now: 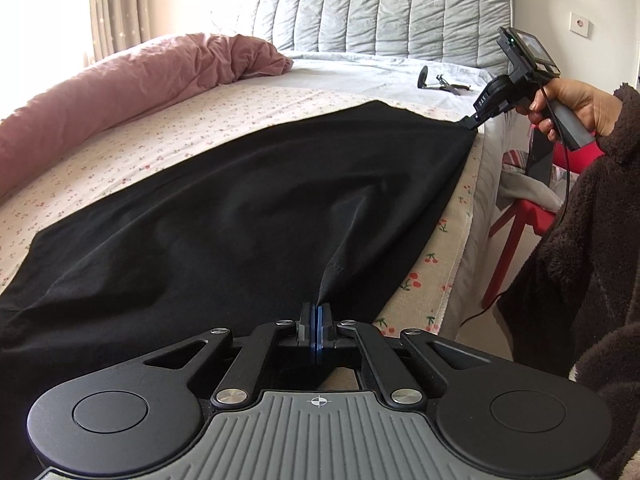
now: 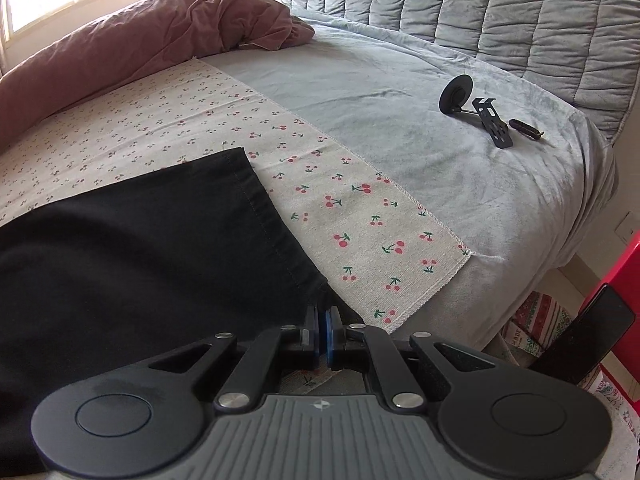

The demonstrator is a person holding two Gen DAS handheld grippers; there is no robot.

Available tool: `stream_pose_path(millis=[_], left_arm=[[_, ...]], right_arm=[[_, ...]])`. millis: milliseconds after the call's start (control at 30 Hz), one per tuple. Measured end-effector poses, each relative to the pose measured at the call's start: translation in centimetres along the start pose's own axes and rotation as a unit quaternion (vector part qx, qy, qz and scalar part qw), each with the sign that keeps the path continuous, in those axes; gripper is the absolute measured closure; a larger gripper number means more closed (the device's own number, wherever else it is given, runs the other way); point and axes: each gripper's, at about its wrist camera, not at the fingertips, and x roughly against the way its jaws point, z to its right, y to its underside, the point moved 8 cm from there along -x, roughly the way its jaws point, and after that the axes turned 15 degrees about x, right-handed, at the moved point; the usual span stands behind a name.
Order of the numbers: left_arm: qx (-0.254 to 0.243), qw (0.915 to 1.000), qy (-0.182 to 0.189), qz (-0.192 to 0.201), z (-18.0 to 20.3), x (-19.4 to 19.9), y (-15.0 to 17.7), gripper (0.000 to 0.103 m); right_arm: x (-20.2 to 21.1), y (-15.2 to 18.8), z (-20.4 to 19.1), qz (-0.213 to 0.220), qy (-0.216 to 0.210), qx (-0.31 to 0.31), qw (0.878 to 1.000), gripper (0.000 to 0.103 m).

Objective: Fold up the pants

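Black pants (image 1: pixel 240 208) lie spread on a cherry-print cloth (image 1: pixel 132 148) on the bed. My left gripper (image 1: pixel 319 312) is shut on the near edge of the pants, and the fabric pulls into a taut ridge toward it. My right gripper (image 2: pixel 322 316) is shut on the hem corner of the pants (image 2: pixel 160 248) near the bed's side edge. In the left wrist view the right gripper (image 1: pixel 472 122) shows at the far corner of the pants, held by a hand (image 1: pixel 572 104).
A rolled pink duvet (image 1: pixel 120 84) lies along the far side. A small black stand and tool (image 2: pixel 480 116) lie on the grey sheet (image 2: pixel 400 120) by the quilted headboard (image 1: pixel 380 4). A red stool (image 1: pixel 516 232) stands beside the bed.
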Motion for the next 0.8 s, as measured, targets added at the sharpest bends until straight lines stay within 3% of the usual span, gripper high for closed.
stream_pose_path(millis=[33, 67, 100, 167, 233, 400, 567, 700, 800], left_arm=[[0.0, 1.0, 0.001, -0.009, -0.1, -0.2, 0.3, 0.098], [-0.002, 0.9999, 0.004, -0.01, -0.1, -0.2, 0.4, 0.097], [-0.002, 0.9999, 0.007, -0.009, -0.2, 0.0, 0.3, 0.092], [0.003, 0.9997, 0.023, -0.002, -0.3, 1.0, -0.1, 0.074], [0.012, 0.9994, 0.021, 0.027, -1.0, 2.4, -1.2, 0.037], [0.06, 0.9948, -0.033, 0.076, -5.1, 4.7, -4.0, 0.034], [0.099, 0.989, -0.091, 0.063, -9.1, 4.8, -3.2, 0.034], [0.118, 0.9821, -0.136, 0.055, -11.9, 4.4, -1.6, 0.034], [0.123, 0.9807, -0.151, 0.008, -13.1, 3.7, 0.4, 0.034]], right_arm=[[-0.3, 0.1, -0.1, -0.008, 0.006, 0.011, 1.0, 0.098], [-0.5, 0.2, -0.1, -0.012, 0.014, 0.019, 1.0, 0.091], [-0.6, 0.1, 0.0, -0.012, 0.021, 0.022, 0.999, 0.077], [0.1, -0.4, 0.4, 0.007, 0.037, 0.018, 0.999, 0.064], [1.1, -1.5, 0.6, 0.031, 0.04, 0.016, 0.999, 0.063], [1.9, -3.9, -1.7, 0.071, 0.003, 0.014, 0.997, 0.056], [2.8, -5.6, -7.8, 0.097, -0.089, 0.059, 0.99, 0.054], [4.2, -6.3, -14.7, 0.113, -0.187, 0.113, 0.969, 0.053], [5.8, -6.2, -21.3, 0.118, -0.267, 0.169, 0.941, 0.053]])
